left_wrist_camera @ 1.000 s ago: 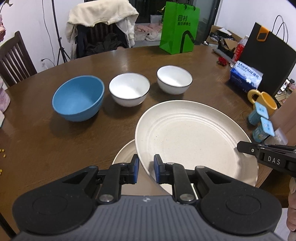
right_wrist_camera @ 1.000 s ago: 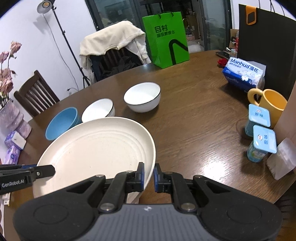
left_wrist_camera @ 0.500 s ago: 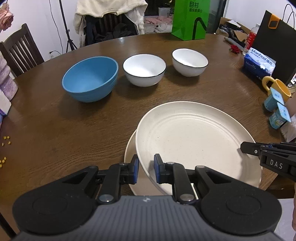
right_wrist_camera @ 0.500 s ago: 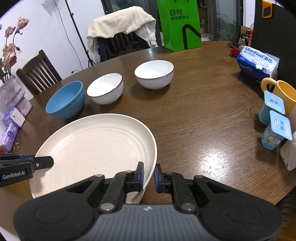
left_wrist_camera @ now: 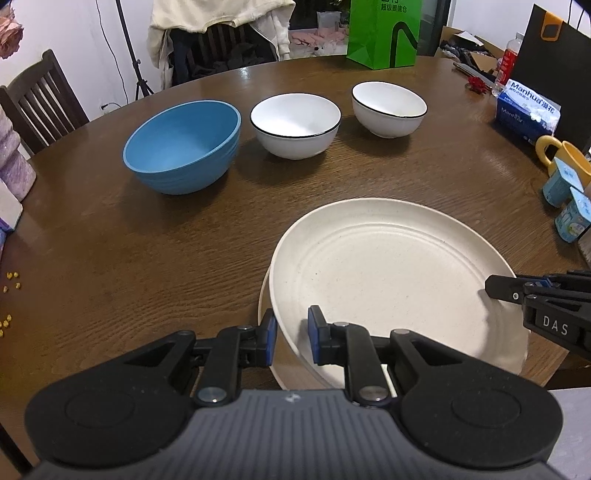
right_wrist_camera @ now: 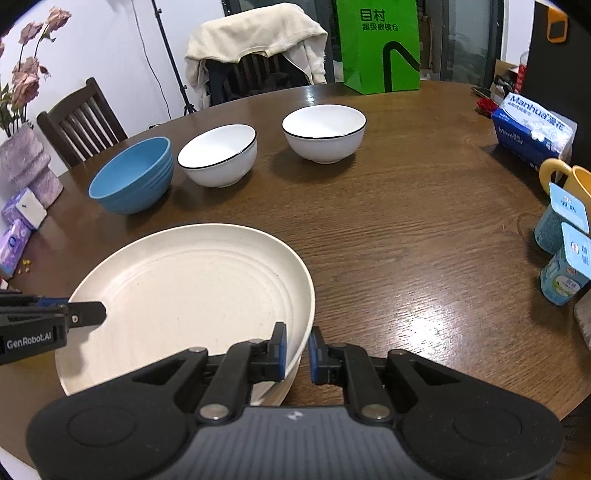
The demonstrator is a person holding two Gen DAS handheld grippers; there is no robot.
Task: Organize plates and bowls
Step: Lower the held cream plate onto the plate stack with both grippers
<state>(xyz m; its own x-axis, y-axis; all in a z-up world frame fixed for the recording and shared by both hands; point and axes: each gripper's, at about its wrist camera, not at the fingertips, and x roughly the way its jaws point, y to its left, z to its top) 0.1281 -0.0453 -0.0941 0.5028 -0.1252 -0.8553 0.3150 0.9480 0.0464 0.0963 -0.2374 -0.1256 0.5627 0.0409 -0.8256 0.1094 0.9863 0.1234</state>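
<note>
A large cream plate (left_wrist_camera: 388,273) (right_wrist_camera: 192,291) hangs between my two grippers, close above a second cream plate (left_wrist_camera: 263,299) (right_wrist_camera: 282,387) on the table, of which only an edge shows. My left gripper (left_wrist_camera: 290,334) is shut on the upper plate's near left rim. My right gripper (right_wrist_camera: 297,349) is shut on its right rim, and its tip (left_wrist_camera: 496,290) also shows at the right of the left wrist view. Whether the plates touch I cannot tell. Farther back stand a blue bowl (left_wrist_camera: 181,147) and two black-rimmed white bowls (left_wrist_camera: 295,125) (left_wrist_camera: 388,109) in a row.
The round wooden table (left_wrist_camera: 110,258) bears a green bag (left_wrist_camera: 384,33), a tissue pack (left_wrist_camera: 528,112), a yellow mug (left_wrist_camera: 569,158) and two small cups (right_wrist_camera: 563,236) on the right. Chairs (right_wrist_camera: 85,122) stand behind. Yellow crumbs (left_wrist_camera: 9,295) lie at the left edge.
Both grippers have sunk with the upper plate, bringing it down close over the lower plate. The lower plate now shows less. The bowls have not moved.
</note>
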